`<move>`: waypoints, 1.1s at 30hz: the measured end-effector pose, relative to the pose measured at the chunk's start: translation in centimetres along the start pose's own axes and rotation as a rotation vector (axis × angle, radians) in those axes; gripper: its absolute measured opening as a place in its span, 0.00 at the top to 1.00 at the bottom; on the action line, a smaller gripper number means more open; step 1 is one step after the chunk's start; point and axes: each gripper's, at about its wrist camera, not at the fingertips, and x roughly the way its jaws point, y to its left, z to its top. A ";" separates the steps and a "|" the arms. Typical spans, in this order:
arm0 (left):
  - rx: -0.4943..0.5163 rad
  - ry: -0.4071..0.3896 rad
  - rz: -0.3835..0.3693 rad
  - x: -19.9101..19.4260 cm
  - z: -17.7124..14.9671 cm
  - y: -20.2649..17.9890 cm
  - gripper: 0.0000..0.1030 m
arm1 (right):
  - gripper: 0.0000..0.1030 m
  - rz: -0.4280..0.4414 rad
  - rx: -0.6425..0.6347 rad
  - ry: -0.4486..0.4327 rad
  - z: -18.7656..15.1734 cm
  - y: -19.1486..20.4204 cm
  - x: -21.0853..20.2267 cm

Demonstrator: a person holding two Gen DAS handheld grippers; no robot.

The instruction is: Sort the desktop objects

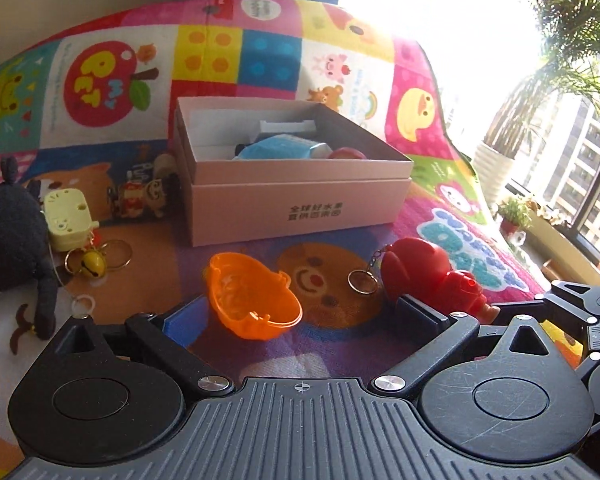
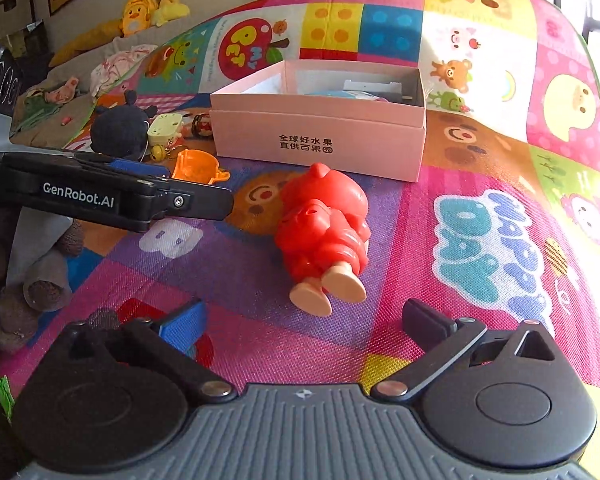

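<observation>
An open pink box [image 1: 300, 204] [image 2: 320, 136] stands on the colourful play mat and holds a blue packet [image 1: 278, 148]. An orange plastic cup [image 1: 252, 296] [image 2: 196, 166] lies tipped between my left gripper's wide-open fingers; my left gripper [image 1: 300, 316] is open and empty. A red pig figure [image 1: 428, 272] [image 2: 324, 232] with a key ring lies beside the left gripper's right finger [image 1: 420, 312]. My right gripper [image 2: 304, 320] is open and empty, just short of the pig's feet. The left gripper also shows in the right wrist view [image 2: 196, 200].
A black plush toy [image 1: 8, 240] [image 2: 118, 128], a pale yellow box toy [image 1: 66, 218] [image 2: 165, 128], a yellow bell on rings [image 1: 94, 262] and small figures [image 1: 140, 196] lie left of the box. A window and potted palm [image 1: 496, 168] are at the right.
</observation>
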 end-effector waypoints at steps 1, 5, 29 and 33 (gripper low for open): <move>0.013 0.006 0.026 0.1 0.1 -0.2 0.01 | 0.00 -0.007 -0.009 0.003 0.0 0.2 0.0; 0.051 0.022 0.101 0.2 0.0 -0.5 0.01 | 0.00 -0.022 -0.024 0.006 -0.1 0.4 0.2; -0.110 -0.011 0.193 -0.6 -0.8 2.4 0.00 | 0.00 -0.029 -0.016 -0.153 3.4 -0.6 -1.9; -0.142 -0.042 0.184 -1.2 -0.9 3.0 0.00 | 0.34 0.003 0.110 -0.114 5.4 -2.3 -0.6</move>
